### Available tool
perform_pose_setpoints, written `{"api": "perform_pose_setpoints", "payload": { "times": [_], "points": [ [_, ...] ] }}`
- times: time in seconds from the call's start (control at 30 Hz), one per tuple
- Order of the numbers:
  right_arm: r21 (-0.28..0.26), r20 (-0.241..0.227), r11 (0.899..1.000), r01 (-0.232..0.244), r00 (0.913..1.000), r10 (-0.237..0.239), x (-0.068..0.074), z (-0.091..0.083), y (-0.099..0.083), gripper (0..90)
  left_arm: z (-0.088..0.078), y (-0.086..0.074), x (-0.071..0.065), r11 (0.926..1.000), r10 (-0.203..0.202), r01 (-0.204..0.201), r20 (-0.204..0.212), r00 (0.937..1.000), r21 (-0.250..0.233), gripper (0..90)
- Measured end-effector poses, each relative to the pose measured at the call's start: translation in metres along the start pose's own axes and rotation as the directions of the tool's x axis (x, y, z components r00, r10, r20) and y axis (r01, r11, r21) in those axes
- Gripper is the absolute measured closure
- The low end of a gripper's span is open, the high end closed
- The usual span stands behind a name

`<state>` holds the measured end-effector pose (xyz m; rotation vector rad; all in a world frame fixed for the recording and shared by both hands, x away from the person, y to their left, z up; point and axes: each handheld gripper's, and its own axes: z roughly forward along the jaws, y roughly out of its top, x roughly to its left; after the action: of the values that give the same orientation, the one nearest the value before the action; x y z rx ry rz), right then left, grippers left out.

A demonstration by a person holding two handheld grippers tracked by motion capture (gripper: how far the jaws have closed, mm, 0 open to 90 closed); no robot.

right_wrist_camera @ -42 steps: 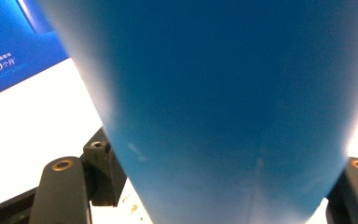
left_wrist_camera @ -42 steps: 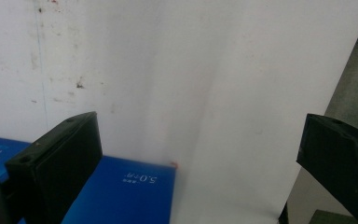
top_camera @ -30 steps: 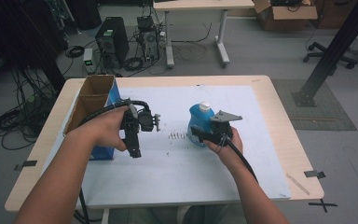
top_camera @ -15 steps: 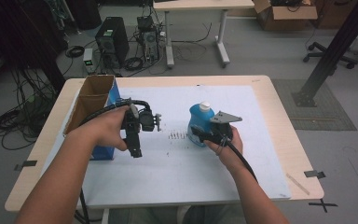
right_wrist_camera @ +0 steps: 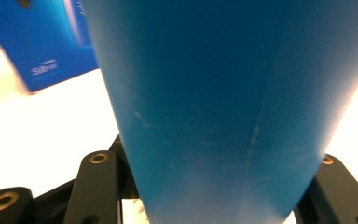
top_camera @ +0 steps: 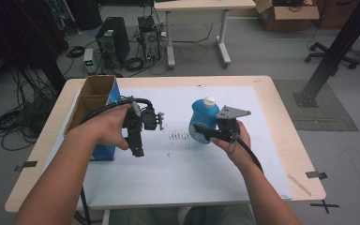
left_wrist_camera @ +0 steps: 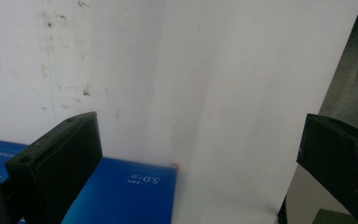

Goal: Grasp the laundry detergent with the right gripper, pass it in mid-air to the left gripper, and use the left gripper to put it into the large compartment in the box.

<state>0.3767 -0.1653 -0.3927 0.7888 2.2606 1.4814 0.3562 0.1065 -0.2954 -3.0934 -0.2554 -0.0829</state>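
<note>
We see a table covered by a white mat (top_camera: 178,187), viewed from above the person's side. At the mat's centre, a little toward three o'clock, the right gripper (top_camera: 200,132) is clamped on a blue bottle (top_camera: 203,117) with a white cap (top_camera: 209,100); its jaws have just been closing, and in the right gripper view the bottle's blue body (right_wrist_camera: 223,107) sits squeezed between them. The bottle stands upright and looks raised slightly off the mat, though we cannot tell for sure.

At nine o'clock stands an open blue cardboard box (top_camera: 93,101). The left gripper (top_camera: 136,149) hovers just beside it, jaws apart and holding nothing.

We judge the grasp done and the lift barely begun. Carrying the bottle toward nine o'clock and setting it in the box, if that is the aim, remains.
</note>
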Motion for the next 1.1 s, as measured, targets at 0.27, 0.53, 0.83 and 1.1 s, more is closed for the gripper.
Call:
{"api": "perform_pose_setpoints", "payload": {
  "times": [0.27, 0.53, 0.83, 1.1],
  "points": [
    [0.034, -0.179, 0.995, 0.097, 0.9798, -0.090, 0.008, -0.023, 0.019, 46.2, -0.014, 0.006, -0.005, 0.9997, 0.025, -0.025, -0.018, 0.9995, -0.004, 0.2],
    [0.047, -0.326, 0.985, 0.166, 0.9347, -0.142, 0.018, -0.030, 0.020, 46.2, -0.028, 0.016, -0.014, 0.9979, 0.063, -0.063, -0.023, 0.9978, -0.014, 0.2],
    [0.043, -0.442, 0.971, 0.235, 0.8759, -0.192, 0.038, -0.018, 0.015, 46.1, -0.041, 0.034, -0.029, 0.9922, 0.122, -0.122, -0.025, 0.9922, -0.023, 0.2],
    [0.033, -0.503, 0.965, 0.261, 0.8383, -0.210, 0.051, -0.008, 0.011, 46.1, -0.049, 0.042, -0.032, 0.9889, 0.144, -0.145, -0.019, 0.9893, -0.032, 0.2]
  ]
}}
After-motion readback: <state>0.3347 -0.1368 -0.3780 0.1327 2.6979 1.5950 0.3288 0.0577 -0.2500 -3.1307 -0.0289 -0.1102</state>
